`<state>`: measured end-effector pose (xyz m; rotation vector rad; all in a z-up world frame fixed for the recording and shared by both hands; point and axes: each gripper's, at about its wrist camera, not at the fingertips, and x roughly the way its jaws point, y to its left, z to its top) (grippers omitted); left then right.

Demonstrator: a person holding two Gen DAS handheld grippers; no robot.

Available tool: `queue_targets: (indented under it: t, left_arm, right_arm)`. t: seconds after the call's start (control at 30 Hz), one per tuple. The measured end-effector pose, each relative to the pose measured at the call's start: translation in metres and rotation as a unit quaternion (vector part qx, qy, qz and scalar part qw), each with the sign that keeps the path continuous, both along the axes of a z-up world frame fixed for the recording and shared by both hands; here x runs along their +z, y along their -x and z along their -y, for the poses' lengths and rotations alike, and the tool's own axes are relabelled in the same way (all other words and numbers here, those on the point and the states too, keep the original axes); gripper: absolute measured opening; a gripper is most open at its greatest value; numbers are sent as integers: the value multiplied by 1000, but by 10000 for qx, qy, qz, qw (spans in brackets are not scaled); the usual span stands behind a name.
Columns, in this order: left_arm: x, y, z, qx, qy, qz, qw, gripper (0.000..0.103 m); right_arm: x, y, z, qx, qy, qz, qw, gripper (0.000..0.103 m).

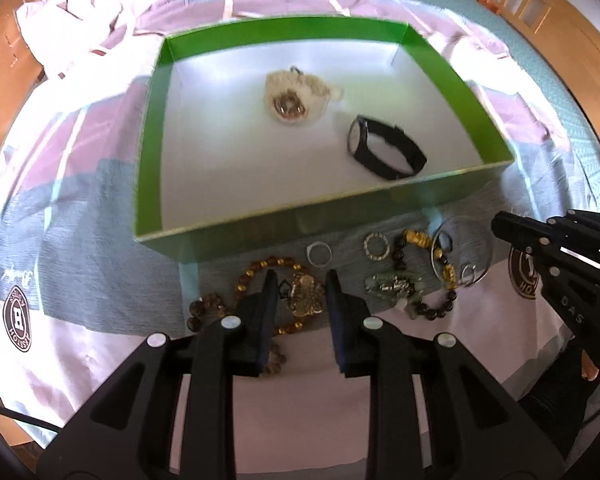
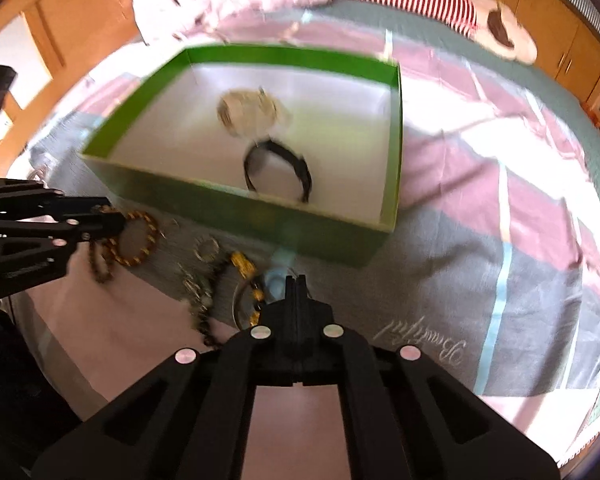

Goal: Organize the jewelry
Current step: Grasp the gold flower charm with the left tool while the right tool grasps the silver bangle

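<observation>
A green box (image 1: 452, 196) with a white floor lies on the bed and holds a black watch (image 1: 384, 150) and a beige beaded piece (image 1: 296, 96); the box also shows in the right wrist view (image 2: 308, 224). Loose jewelry lies in front of it: an amber bead bracelet (image 1: 256, 270), a gold pendant (image 1: 306, 294), a silver ring (image 1: 319, 253), a dark and gold bead bracelet (image 1: 440, 276). My left gripper (image 1: 302, 278) is open, its fingers either side of the gold pendant. My right gripper (image 2: 296, 280) is shut and empty, above the dark and gold bracelet (image 2: 246, 268).
The bedspread (image 1: 80, 208) is pink, grey and white patchwork. Rumpled bedding (image 1: 96, 4) lies behind the box. A striped plush toy (image 2: 460, 12) lies at the far edge. Wooden furniture (image 1: 540, 12) surrounds the bed.
</observation>
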<state>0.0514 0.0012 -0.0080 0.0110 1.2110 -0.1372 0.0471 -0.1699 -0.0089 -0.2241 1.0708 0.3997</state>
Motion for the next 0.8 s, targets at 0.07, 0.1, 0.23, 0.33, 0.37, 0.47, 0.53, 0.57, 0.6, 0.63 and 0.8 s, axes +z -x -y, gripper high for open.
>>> queue_targets:
  t: [0.07,0.1,0.23,0.33,0.37,0.47,0.53,0.57,0.6,0.63,0.8]
  left_arm:
    - [7,0,-4,60,36,80,9999,24]
    - [9,1,-5,73,42,99,9999,24]
    - [10,0,-11,106,14,79,9999,25]
    - [1,-7,-9,68,-30,1,10000,25]
    - [-1,-7,-8,38,-39,-25,10000,25]
    - [-5,-7,-3,9,-47,-42,10000,25]
    - [-6,-8,-3,9,-46,-43,10000,25]
    - [-6,-8,-3,6,-43,-44,10000,25]
    - [-6,-9,-3,5,-43,-45,10000,25]
    - [-6,-9,-3,9,-49,-47,10000,25]
    - [-6,-8,-4,14,-56,-49,10000,25]
  right_arm:
    - [7,1,1,10,-114,73,9999,0]
    - [9,1,0,20,-144,85,9999,0]
    - [-7,-9,2,-112,108,-175,9997,0]
    - [-30,-18,10,-287,280,-519,9978,14]
    - [-36,-19,10,-310,328,-559,9974,19]
    - [-44,-20,9,-327,428,-597,9968,20]
    - [-46,-21,8,-330,470,-596,9966,20]
    - [-47,-21,7,-327,492,-589,9965,20]
    - [-49,-21,6,-315,532,-584,9964,20]
    - [-50,-22,5,-315,573,-585,9961,20]
    - [-58,-25,2,-306,638,-631,9955,20]
